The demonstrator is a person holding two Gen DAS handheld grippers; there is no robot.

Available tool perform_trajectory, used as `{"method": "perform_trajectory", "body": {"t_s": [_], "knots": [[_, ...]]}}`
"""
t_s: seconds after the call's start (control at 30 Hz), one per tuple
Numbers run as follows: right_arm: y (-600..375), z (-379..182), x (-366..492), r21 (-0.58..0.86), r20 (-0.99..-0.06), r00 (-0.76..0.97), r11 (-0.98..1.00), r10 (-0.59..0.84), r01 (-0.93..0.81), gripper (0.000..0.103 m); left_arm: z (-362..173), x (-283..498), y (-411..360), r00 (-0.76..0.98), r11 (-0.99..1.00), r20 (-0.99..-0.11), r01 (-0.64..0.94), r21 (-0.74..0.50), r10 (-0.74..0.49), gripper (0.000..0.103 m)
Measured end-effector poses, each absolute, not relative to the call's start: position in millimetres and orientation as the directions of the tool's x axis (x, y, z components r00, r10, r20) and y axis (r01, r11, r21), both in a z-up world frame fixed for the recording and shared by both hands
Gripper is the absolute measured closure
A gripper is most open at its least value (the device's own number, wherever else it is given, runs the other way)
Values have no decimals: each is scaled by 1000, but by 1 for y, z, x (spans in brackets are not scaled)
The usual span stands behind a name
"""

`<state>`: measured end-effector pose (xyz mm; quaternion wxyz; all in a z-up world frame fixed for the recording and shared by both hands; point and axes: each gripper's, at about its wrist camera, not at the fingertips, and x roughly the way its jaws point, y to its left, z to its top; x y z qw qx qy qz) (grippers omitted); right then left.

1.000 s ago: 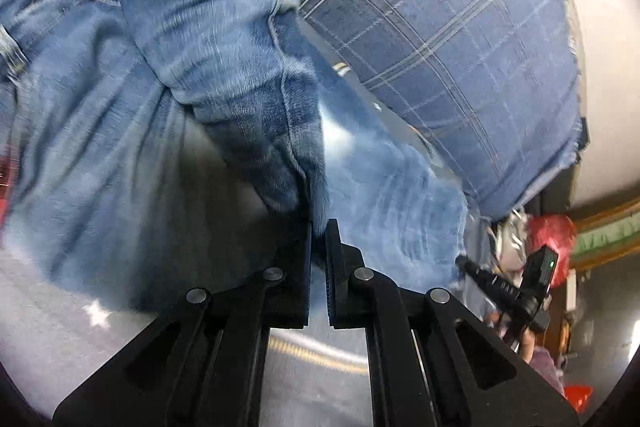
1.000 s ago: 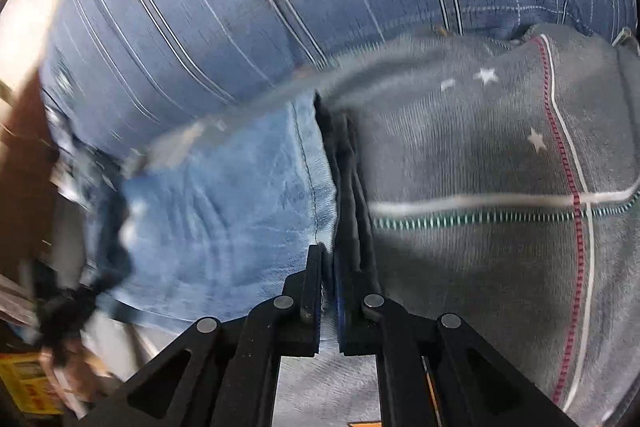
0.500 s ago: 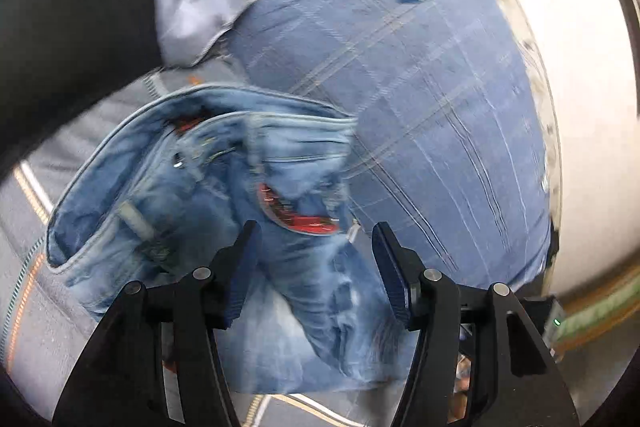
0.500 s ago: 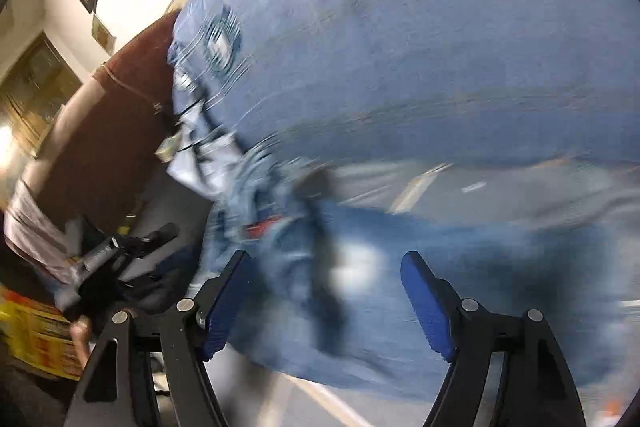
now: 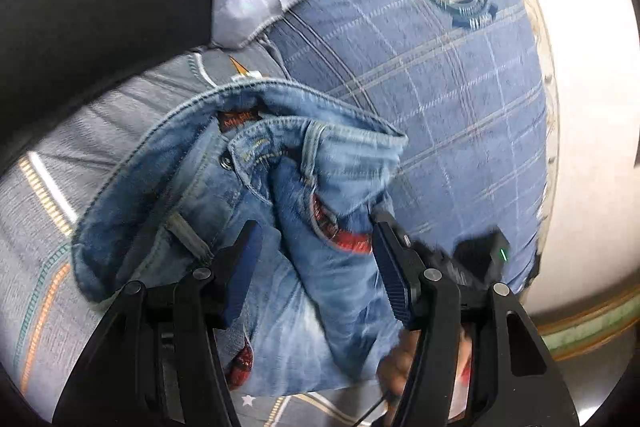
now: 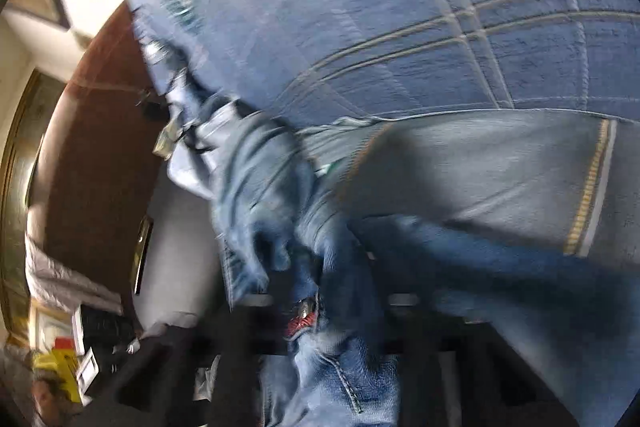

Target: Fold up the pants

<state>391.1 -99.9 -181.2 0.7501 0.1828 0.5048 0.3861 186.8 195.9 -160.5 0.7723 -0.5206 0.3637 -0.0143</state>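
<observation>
Left tool [image 5: 316, 259]: jaws wide apart, gripping nothing, straddling the jeans.
Jeans [image 5: 256, 187]: centre frame, bunched on the grey bedspread [image 5: 44, 187], waistband gaping.
Right tool: blurred; state unreadable.
Progress: one rough fold at most; smoothing and further folds remain.

Pants [image 5: 328, 275]: faded blue denim, coarse weave, a metal rivet set in the waistband. Blanket [image 5: 432, 115]: blue checked cloth, matt, slightly napped. Left gripper [image 5: 316, 267]: matt black plastic, ribbed blue pads [image 5: 240, 267] fitted.
</observation>
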Motion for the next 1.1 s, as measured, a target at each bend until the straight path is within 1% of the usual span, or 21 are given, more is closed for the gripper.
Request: {"method": "perform_trajectory", "body": {"t_s": [0.07, 0.1, 0.17, 0.23, 0.3, 0.4, 0.47, 0.57, 0.63, 0.67, 0.7, 0.83, 0.87, 0.9, 0.93, 0.97, 1.0, 1.1], "knots": [[-94, -163, 365, 641, -589, 214, 612, 779, -463, 95, -154, 178, 201, 759, 439, -524, -348, -828, -386, 47], [-91, -153, 349, 628, -576, 217, 596, 788, -500, 95, -152, 174, 202, 765, 434, -518, -346, -832, -382, 47], [-84, -140, 316, 557, -582, 247, 601, 775, -574, 95, -154, 166, 201, 765, 430, -524, -357, -829, -375, 47], [-74, -146, 282, 542, -587, 207, 570, 783, -617, 95, -164, 152, 195, 749, 427, -549, -387, -817, -371, 47], [-63, -163, 255, 521, -616, 169, 559, 769, -645, 95, -177, 132, 190, 741, 404, -561, -415, -815, -370, 47], [-49, -189, 233, 522, -642, 131, 556, 756, -647, 95, -183, 116, 194, 758, 372, -556, -434, -820, -341, 47], [-44, -201, 226, 561, -626, 113, 546, 772, -622, 95, -184, 105, 200, 779, 341, -541, -439, -831, -317, 47], [-41, -203, 220, 573, -614, 137, 558, 777, -600, 95, -184, 93, 198, 804, 334, -514, -416, -846, -298, 47], [-41, -201, 218, 545, -630, 162, 581, 759, -605, 96, -179, 96, 193, 812, 357, -494, -381, -853, -312, 47], [-38, -203, 217, 537, -643, 160, 590, 749, -604, 96, -176, 99, 191, 812, 372, -493, -373, -850, -312, 45], [-34, -206, 216, 524, -663, 155, 602, 732, -602, 96, -175, 103, 190, 812, 394, -496, -366, -843, -308, 42], [-24, -202, 203, 431, -708, 207, 646, 675, -630, 96, -190, 131, 190, 762, 427, -571, -427, -797, -305, 42], [-23, -202, 203, 432, -715, 210, 658, 666, -617, 96, -193, 138, 190, 747, 441, -588, -435, -785, -310, 45], [-23, -204, 204, 436, -719, 208, 664, 663, -608, 96, -194, 140, 191, 746, 446, -594, -441, -779, -301, 59], [-24, -206, 205, 436, -724, 207, 670, 658, -601, 96, -195, 143, 191, 741, 459, -607, -450, -766, -287, 68], [-22, -207, 206, 432, -730, 211, 678, 651, -595, 97, -196, 144, 192, 733, 471, -619, -456, -755, -282, 75], [-19, -209, 206, 425, -738, 214, 687, 640, -589, 97, -197, 142, 192, 730, 472, -626, -464, -750, -276, 91], [-18, -205, 205, 423, -748, 220, 705, 627, -570, 97, -183, 125, 194, 759, 500, -611, -449, -741, -225, 92]]}}
